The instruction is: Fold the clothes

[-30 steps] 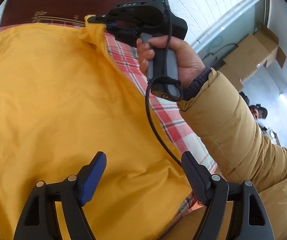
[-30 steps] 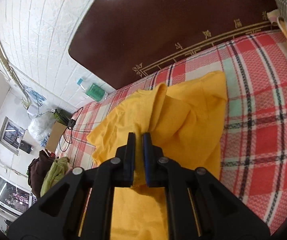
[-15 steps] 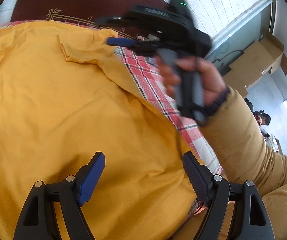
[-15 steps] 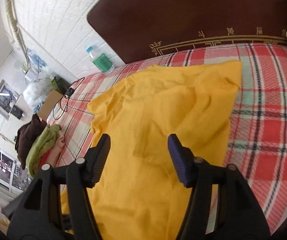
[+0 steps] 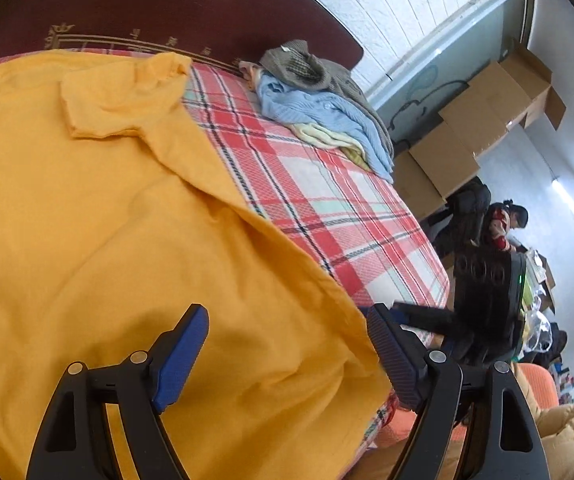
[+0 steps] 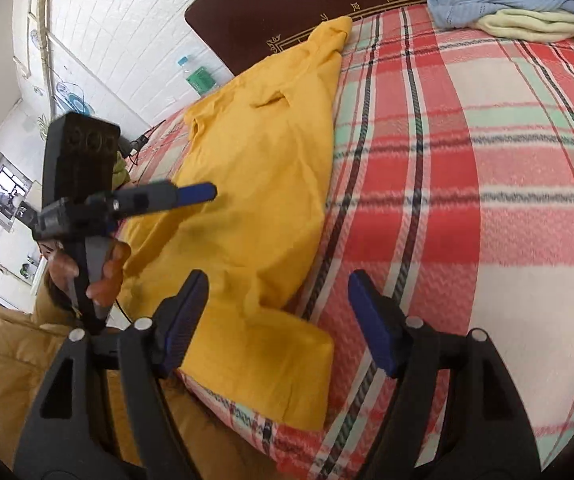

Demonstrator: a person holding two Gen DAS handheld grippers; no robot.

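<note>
One yellow cotton T-shirt, spread on red plaid bedspread, sleeve folded inward; body folds remain. Left gripper wide, empty. Right gripper just opened, empty.

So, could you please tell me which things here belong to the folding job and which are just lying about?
Job: yellow cotton T-shirt; left gripper; right gripper.
Lying about: pile of blue and grey knitwear; green-labelled plastic bottle; brown cardboard boxes.
</note>
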